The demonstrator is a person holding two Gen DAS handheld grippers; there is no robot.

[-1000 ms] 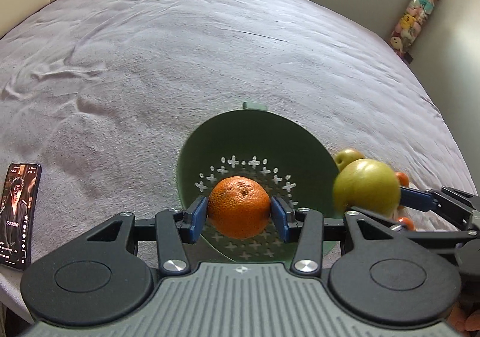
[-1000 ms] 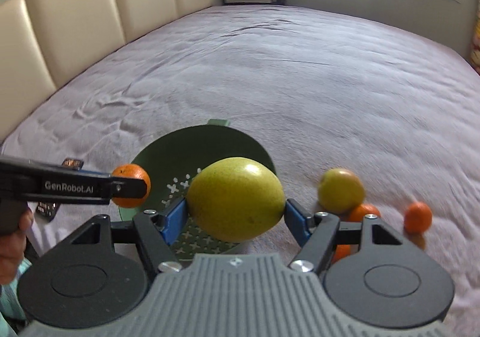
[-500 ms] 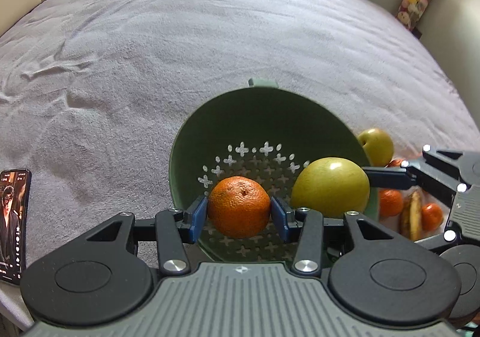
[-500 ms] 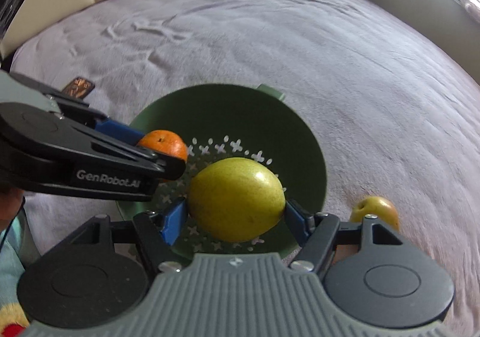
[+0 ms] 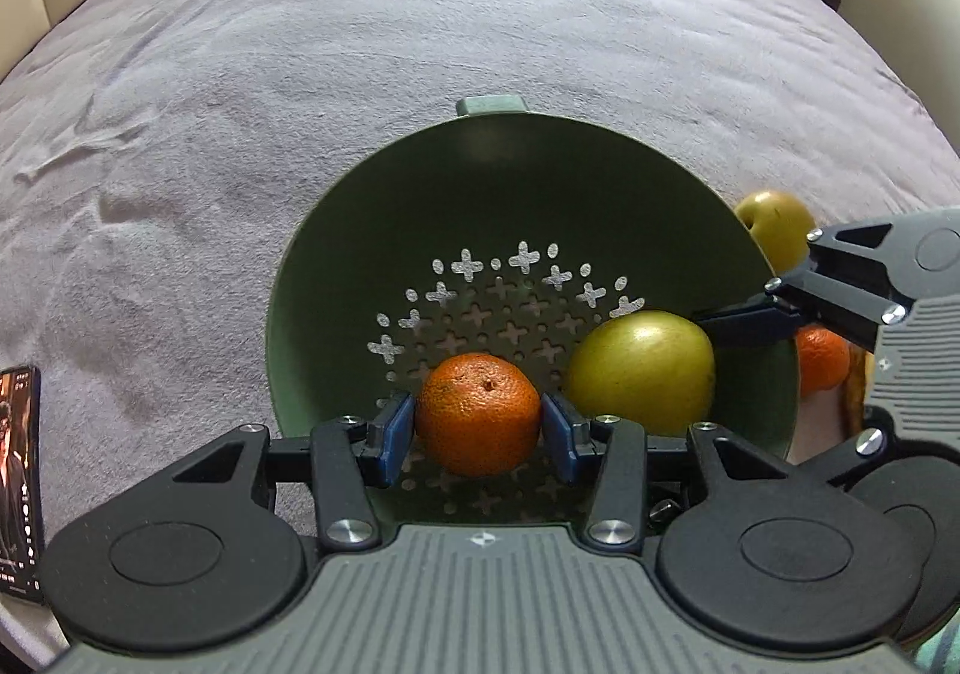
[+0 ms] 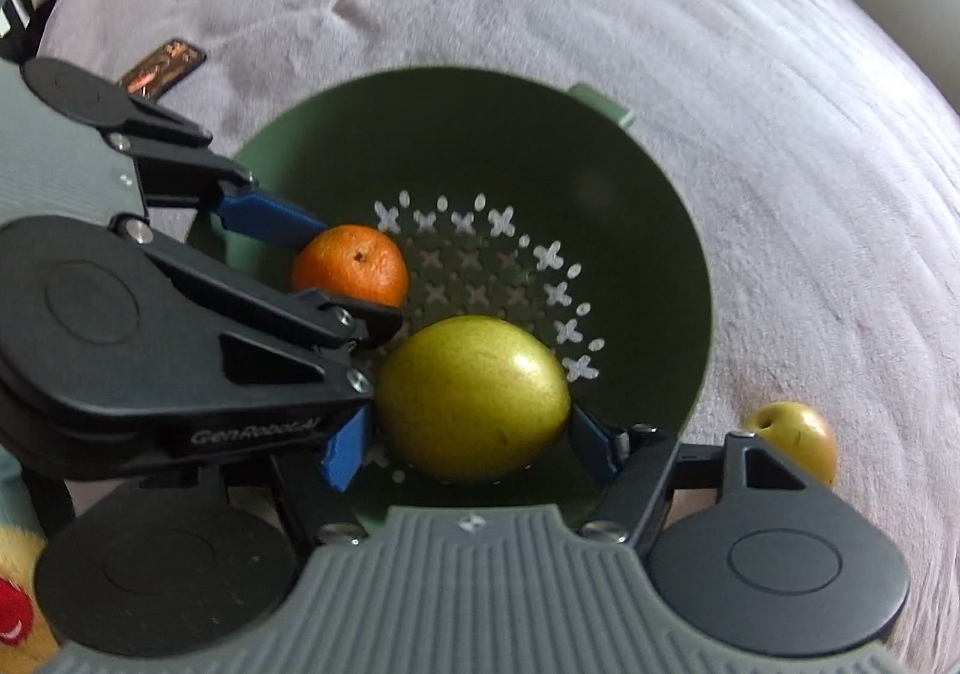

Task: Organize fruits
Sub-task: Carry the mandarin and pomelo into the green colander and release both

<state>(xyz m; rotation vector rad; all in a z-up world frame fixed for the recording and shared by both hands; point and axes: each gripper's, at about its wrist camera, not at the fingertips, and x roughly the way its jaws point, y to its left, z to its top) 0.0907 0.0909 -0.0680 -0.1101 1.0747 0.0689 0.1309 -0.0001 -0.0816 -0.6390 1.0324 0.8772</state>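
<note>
The left gripper point(image 5: 478, 430) clamps the orange point(image 5: 478, 414) across its middle; the right gripper point(image 6: 471, 443) likewise pinches the green pear point(image 6: 472, 397). Both fruits sit low inside the green colander point(image 5: 480, 182), pear at the orange's two o'clock. The orange's pebbly skin should grip well; the pear looks smooth, heavier and bruisable. A second pear point(image 6: 795, 437) lies on the purple bedspread point(image 5: 420, 44) at four o'clock.

Gripper-held orange point(image 5: 478, 414) inside green colander point(image 5: 336, 278)
</note>
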